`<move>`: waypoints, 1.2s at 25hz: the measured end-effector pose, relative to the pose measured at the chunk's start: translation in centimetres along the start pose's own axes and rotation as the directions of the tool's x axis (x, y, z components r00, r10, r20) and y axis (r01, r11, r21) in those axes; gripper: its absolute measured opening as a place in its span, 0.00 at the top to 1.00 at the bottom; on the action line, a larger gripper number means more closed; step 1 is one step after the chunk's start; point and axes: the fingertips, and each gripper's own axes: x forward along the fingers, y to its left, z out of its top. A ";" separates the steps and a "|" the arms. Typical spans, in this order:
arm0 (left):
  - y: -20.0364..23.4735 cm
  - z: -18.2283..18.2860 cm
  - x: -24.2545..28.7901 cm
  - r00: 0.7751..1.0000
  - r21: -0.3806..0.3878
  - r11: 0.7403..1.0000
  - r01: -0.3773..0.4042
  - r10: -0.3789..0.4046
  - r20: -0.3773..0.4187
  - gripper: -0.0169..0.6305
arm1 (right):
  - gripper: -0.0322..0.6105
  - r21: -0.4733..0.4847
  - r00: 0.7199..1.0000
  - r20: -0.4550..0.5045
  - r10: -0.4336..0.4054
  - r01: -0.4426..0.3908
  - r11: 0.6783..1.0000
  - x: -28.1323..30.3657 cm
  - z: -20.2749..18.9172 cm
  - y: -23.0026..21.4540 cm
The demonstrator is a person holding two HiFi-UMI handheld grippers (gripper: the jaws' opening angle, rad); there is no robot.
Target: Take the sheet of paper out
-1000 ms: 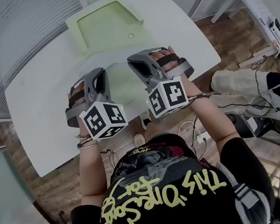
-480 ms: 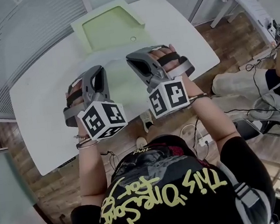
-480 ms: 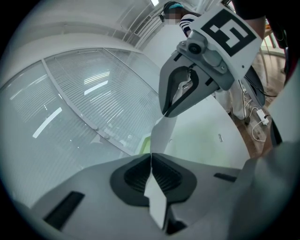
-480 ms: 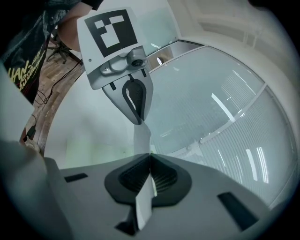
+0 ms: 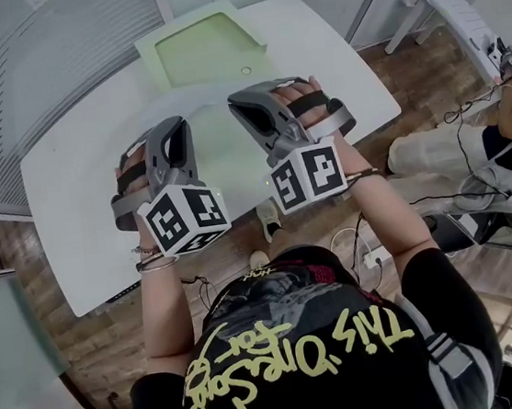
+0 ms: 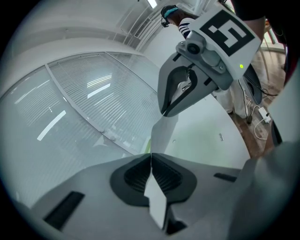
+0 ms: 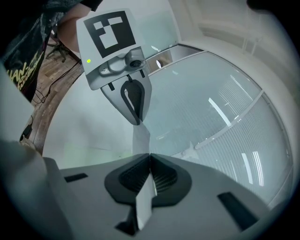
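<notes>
I hold a pale sheet of paper [image 5: 221, 148] above the white table [image 5: 80, 202], stretched between both grippers. My left gripper [image 5: 175, 127] is shut on one edge of the sheet and my right gripper [image 5: 241, 101] is shut on the opposite edge. In the left gripper view the sheet [image 6: 161, 133] runs edge-on from my own jaws up to the right gripper [image 6: 165, 111]. The right gripper view shows the sheet [image 7: 140, 138] reaching the left gripper [image 7: 136, 119]. A light green folder [image 5: 204, 48] lies open on the table's far side, beyond the grippers.
A glass wall with blinds [image 5: 52, 48] stands behind the table. Another person [image 5: 505, 122] sits at the right among cables on the wooden floor. A white bench [image 5: 454, 8] stands at the upper right. A power strip with cords [image 5: 369, 254] lies under the table's near edge.
Both grippers have risen a little together, carrying the sheet up off the table. Both stay shut on it.
</notes>
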 end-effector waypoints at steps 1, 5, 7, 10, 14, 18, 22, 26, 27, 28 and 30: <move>0.2 0.0 0.0 1.000 0.002 1.000 -0.003 0.003 -0.002 0.95 | 0.94 -0.001 1.000 0.002 -0.003 0.003 1.000 0.0 0.1 -0.2; 0.8 0.1 -0.4 1.000 0.006 1.000 -0.014 0.014 -0.001 0.95 | 0.94 -0.002 1.000 0.008 -0.012 0.012 1.000 0.0 0.6 -0.7; 0.9 0.0 -0.5 1.000 0.008 1.000 -0.017 0.017 -0.001 0.95 | 0.94 -0.004 1.000 0.009 -0.013 0.013 1.000 0.0 0.8 -0.8; 0.9 -0.1 -0.5 1.000 0.013 1.000 -0.024 0.024 -0.003 0.95 | 0.94 -0.013 1.000 0.013 -0.018 0.018 1.000 0.1 0.9 -0.8; 1.1 0.3 -0.5 0.999 0.017 0.999 -0.034 0.034 -0.003 0.95 | 0.94 -0.023 0.999 0.018 -0.027 0.027 0.999 -0.2 0.9 -1.1; 1.3 0.6 -0.8 0.999 0.023 0.999 -0.040 0.040 -0.001 0.95 | 0.94 -0.029 0.999 0.015 -0.035 0.036 0.999 -0.6 0.9 -1.2; 1.4 0.8 -1.0 0.999 0.027 0.999 -0.043 0.043 0.002 0.95 | 0.94 -0.036 0.999 0.013 -0.036 0.037 0.999 -0.8 1.0 -1.3; 1.4 0.9 -1.2 0.999 0.030 0.999 -0.044 0.044 0.007 0.95 | 0.94 -0.044 0.999 0.014 -0.045 0.045 0.998 -1.1 1.2 -1.3; 1.4 0.9 -1.2 0.999 0.030 0.999 -0.044 0.044 0.008 0.95 | 0.94 -0.044 0.999 0.015 -0.048 0.049 0.998 -1.1 1.2 -1.3; 1.3 0.8 -1.3 0.999 0.031 0.999 -0.044 0.044 0.008 0.95 | 0.94 -0.045 0.999 0.016 -0.051 0.052 0.998 -1.2 1.3 -1.3; 1.2 0.8 -1.3 0.999 0.035 0.998 -0.045 0.044 0.007 0.95 | 0.94 -0.046 0.998 0.017 -0.056 0.057 0.997 -1.2 1.2 -1.3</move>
